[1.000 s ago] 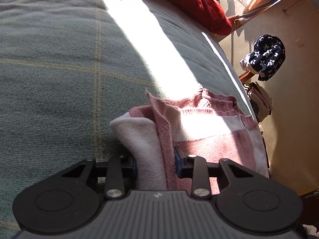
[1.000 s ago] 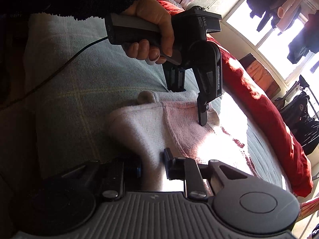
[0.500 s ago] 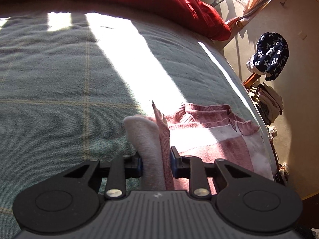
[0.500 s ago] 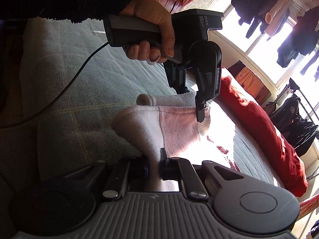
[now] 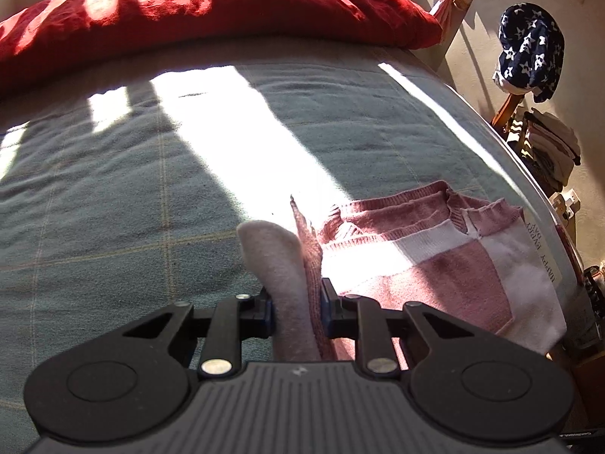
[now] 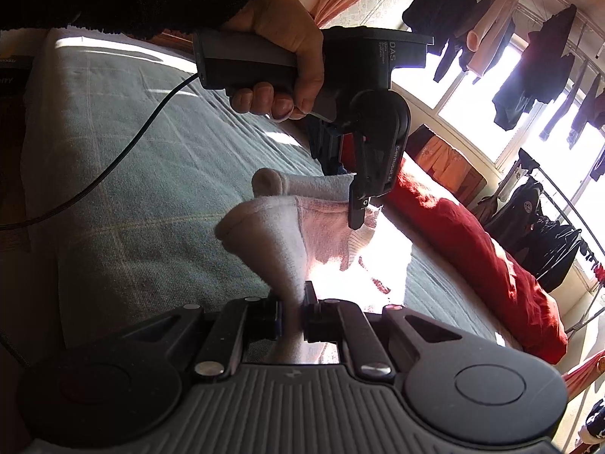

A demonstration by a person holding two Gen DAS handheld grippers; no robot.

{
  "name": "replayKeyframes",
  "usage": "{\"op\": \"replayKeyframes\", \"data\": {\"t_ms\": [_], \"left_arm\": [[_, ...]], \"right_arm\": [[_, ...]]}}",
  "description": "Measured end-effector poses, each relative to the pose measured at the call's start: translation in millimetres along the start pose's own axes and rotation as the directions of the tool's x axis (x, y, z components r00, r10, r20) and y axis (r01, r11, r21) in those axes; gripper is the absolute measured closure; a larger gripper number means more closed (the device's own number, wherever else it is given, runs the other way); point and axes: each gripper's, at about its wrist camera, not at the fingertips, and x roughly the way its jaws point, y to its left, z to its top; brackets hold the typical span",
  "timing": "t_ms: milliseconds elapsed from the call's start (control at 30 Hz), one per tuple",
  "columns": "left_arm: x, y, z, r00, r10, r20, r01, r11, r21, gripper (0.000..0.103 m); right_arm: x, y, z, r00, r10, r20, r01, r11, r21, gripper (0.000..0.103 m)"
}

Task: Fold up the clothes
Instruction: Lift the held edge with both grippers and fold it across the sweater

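Note:
A pink and white knitted sweater [image 5: 435, 261] lies on the grey-green blanket of the bed [image 5: 151, 189], near its right edge. My left gripper [image 5: 295, 304] is shut on a bunched fold of the sweater's edge and holds it up off the blanket. My right gripper [image 6: 291, 314] is shut on another white part of the sweater [image 6: 287, 234], also lifted. In the right wrist view the left gripper [image 6: 357, 212] and the hand holding it are straight ahead, clamped on the same lifted edge.
A red duvet [image 5: 208, 11] lies along the far side of the bed. A navy star-print garment [image 5: 529, 53] hangs by the wall on the right, above a stack of clothes [image 5: 552, 151]. Dark clothes [image 6: 529, 49] hang at the window. A cable [image 6: 113, 166] trails across the blanket.
Both grippers have closed tighter on the sweater and lifted its edge higher. The views have tilted up, showing more of the red duvet and the window.

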Motion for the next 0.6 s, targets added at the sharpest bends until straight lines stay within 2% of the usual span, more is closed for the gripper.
{"op": "replayKeyframes", "data": {"t_ms": [300, 600], "left_arm": [[-13, -52, 21, 0.996, 0.085, 0.003, -0.085, 0.989, 0.120, 0.083], [-16, -104, 41, 0.994, 0.111, 0.020, -0.113, 0.975, 0.190, 0.083]], "right_arm": [[-18, -23, -12, 0.998, -0.049, 0.029, 0.047, 0.997, 0.064, 0.093], [-38, -49, -30, 0.992, -0.122, 0.035, 0.116, 0.984, 0.138, 0.093]]}}
